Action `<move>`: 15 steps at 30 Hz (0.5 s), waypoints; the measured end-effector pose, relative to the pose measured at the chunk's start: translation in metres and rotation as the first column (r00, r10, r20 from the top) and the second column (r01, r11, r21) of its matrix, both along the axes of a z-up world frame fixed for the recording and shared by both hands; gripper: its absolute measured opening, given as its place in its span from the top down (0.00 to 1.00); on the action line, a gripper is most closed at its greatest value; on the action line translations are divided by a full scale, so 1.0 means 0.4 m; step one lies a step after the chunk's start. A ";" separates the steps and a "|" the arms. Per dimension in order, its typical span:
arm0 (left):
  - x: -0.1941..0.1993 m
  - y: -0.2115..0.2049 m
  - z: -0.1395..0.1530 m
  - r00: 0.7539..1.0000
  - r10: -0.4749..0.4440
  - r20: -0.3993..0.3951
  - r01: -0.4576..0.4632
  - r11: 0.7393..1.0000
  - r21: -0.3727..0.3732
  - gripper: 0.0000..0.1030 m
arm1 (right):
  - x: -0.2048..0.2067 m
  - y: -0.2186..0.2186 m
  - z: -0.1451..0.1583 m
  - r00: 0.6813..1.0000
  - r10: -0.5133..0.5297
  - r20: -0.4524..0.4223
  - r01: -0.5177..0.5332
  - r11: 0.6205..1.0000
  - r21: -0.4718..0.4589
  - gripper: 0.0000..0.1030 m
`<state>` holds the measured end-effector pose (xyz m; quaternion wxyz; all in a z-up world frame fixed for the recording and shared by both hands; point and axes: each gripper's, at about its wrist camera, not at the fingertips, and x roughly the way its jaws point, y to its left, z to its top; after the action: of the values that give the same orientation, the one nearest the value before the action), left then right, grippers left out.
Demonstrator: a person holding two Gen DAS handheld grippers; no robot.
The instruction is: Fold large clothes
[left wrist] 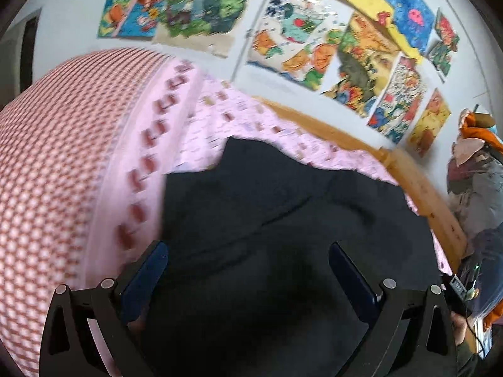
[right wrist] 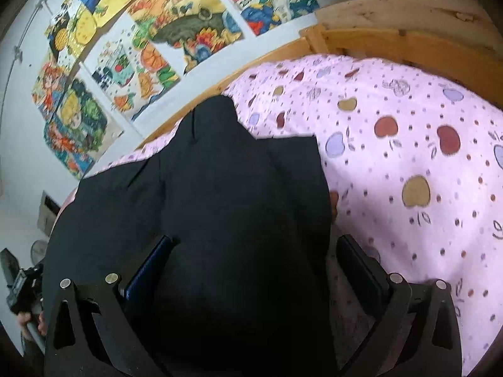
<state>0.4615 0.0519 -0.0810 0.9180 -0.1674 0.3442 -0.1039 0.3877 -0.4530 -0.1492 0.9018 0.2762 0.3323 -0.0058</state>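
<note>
Between both sets of tongs at frame bottom: dark garment point(left wrist: 283, 220) fills the gap. Left tongs point(left wrist: 248, 270) spread wide, gripping nothing; cloth passes under and between the pads. Right tongs point(right wrist: 254, 264) equally wide, also empty, straddling the garment's right edge, right pad over the pink bedsheet point(right wrist: 408, 144). Garment lies on the bed, long axis running away from both tongs toward the wooden bed frame point(right wrist: 393, 31) and the posters point(left wrist: 298, 47) at frame top. Near edge equally close to both hands, I'd judge.

Matt black cloth garment point(right wrist: 220, 188) – printed cotton sheet point(right wrist: 408, 157) – bare wood frame point(right wrist: 393, 40).
</note>
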 end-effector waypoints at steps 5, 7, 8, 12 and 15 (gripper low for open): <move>0.018 0.085 -0.058 0.995 -0.035 -0.097 0.024 0.993 -0.114 0.00 | -0.011 0.018 -0.008 0.999 0.036 -0.032 -0.038 0.997 -0.060 0.01; 0.034 0.090 -0.079 0.990 -0.074 -0.123 0.056 0.988 -0.143 0.00 | -0.007 0.020 -0.010 0.999 0.034 -0.042 -0.037 0.997 -0.067 0.01; 0.045 0.086 -0.094 0.985 -0.097 -0.143 0.075 0.986 -0.150 0.00 | -0.005 0.020 -0.010 0.998 0.035 -0.045 -0.038 0.997 -0.066 0.01; 0.066 0.058 -0.153 0.971 -0.160 -0.177 0.132 0.978 -0.163 0.00 | 0.001 0.014 -0.026 0.998 0.052 -0.046 -0.054 0.998 -0.024 0.01; 0.069 0.059 -0.188 0.969 -0.189 -0.162 0.155 0.967 -0.200 0.00 | 0.000 0.010 -0.041 0.997 0.075 -0.034 -0.075 0.997 0.012 0.01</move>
<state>0.4891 0.0754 -0.1561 0.8510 -0.2304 0.4276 -0.1997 0.3877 -0.4488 -0.1656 0.8940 0.2684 0.3579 0.0250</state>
